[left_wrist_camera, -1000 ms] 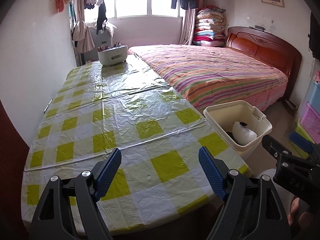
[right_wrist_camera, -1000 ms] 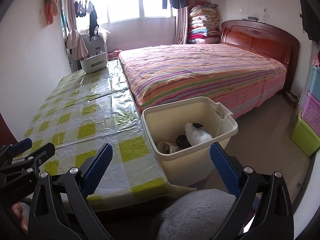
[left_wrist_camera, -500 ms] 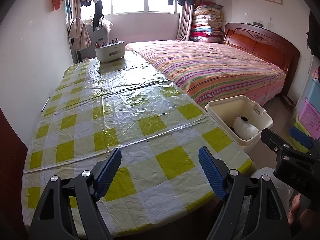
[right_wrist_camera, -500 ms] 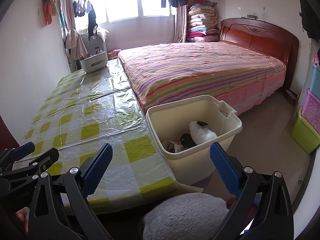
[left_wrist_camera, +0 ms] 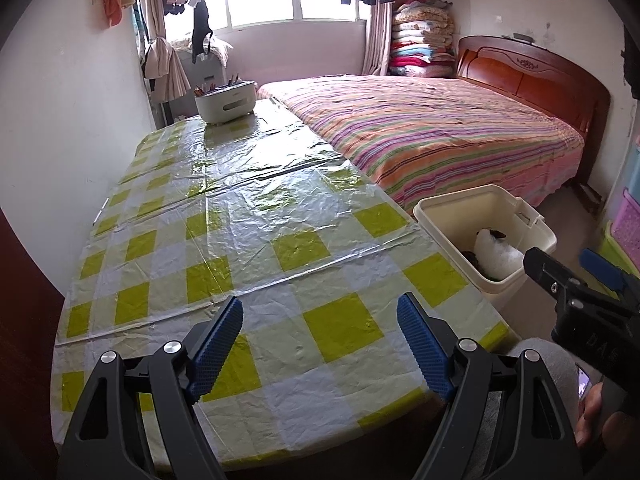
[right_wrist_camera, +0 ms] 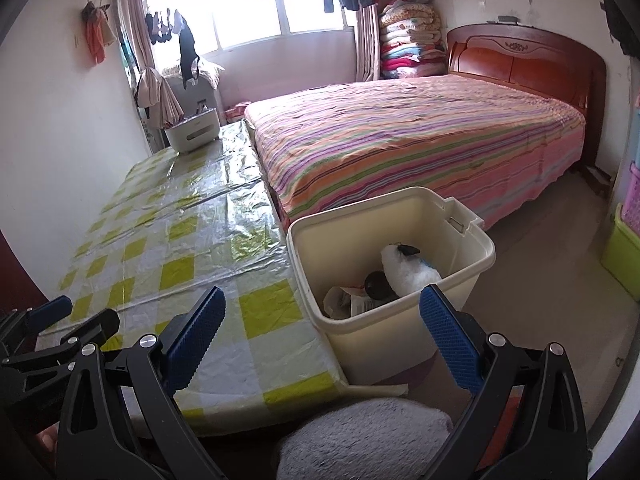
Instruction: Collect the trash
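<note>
Blue-padded left hand-held gripper [left_wrist_camera: 320, 344] and right hand-held gripper [right_wrist_camera: 322, 332] hover level, fingers spread.

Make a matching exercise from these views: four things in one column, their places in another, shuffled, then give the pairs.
Things:
1. white crumpled bag
2. caddy with pencils
3. stack of folded quilts
4. cream bin

Places:
A. far end of the checked table
B. on the floor beside the table
C. inside the bin
D. corner by the headboard

Pairs: 1-C, 2-A, 3-D, 4-B
</note>
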Demonstrator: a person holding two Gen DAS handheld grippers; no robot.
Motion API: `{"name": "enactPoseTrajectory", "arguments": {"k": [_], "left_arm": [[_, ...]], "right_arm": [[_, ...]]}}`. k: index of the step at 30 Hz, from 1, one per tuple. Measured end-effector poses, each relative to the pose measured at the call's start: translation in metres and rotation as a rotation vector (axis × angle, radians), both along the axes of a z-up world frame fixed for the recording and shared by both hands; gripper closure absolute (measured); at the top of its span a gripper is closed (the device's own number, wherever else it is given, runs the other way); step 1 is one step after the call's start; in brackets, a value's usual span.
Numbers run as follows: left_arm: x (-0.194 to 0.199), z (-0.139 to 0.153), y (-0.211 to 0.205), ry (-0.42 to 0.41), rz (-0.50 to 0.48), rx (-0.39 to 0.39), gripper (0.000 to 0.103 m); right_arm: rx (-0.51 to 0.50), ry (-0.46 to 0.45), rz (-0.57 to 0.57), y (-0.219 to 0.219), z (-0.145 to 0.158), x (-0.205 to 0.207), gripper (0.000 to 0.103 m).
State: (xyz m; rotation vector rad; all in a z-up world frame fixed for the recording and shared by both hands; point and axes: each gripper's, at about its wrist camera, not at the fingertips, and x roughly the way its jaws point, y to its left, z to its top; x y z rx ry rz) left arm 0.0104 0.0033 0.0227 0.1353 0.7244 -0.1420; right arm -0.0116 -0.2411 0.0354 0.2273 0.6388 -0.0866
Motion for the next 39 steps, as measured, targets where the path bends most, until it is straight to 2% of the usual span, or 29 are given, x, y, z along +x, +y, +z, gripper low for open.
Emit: {"name": "enactPoseTrajectory", "arguments": {"k": [7, 16, 28, 35, 39], "left_arm": [[0.004, 0.001, -0.021, 0.003, 0.02, 0.051, 0.026], [0.005, 0.004, -0.058, -0.008, -0.03, 0.111, 0.026], [0.007, 0.0, -0.087, 0.048, -0.094, 0.109, 0.026], [0.011, -0.003, -0.099, 0.097, -0.14, 0.066, 0.026], [0.009, -0.005, -0.107, 0.101, -0.16, 0.073, 0.026]], "right_arm": [[0.078, -0.003, -0.002, -0.027, -0.011, 0.007, 0.007], [0.131, -0.02, -0.067, -0.063, -0.017, -0.005, 0.007], [0.171, -0.01, -0.1, -0.075, -0.029, -0.007, 0.007], [0.183, -0.011, -0.122, -0.088, -0.03, -0.012, 0.007], [0.189, -0.005, -0.137, -0.095, -0.034, -0.014, 0.007]]}}
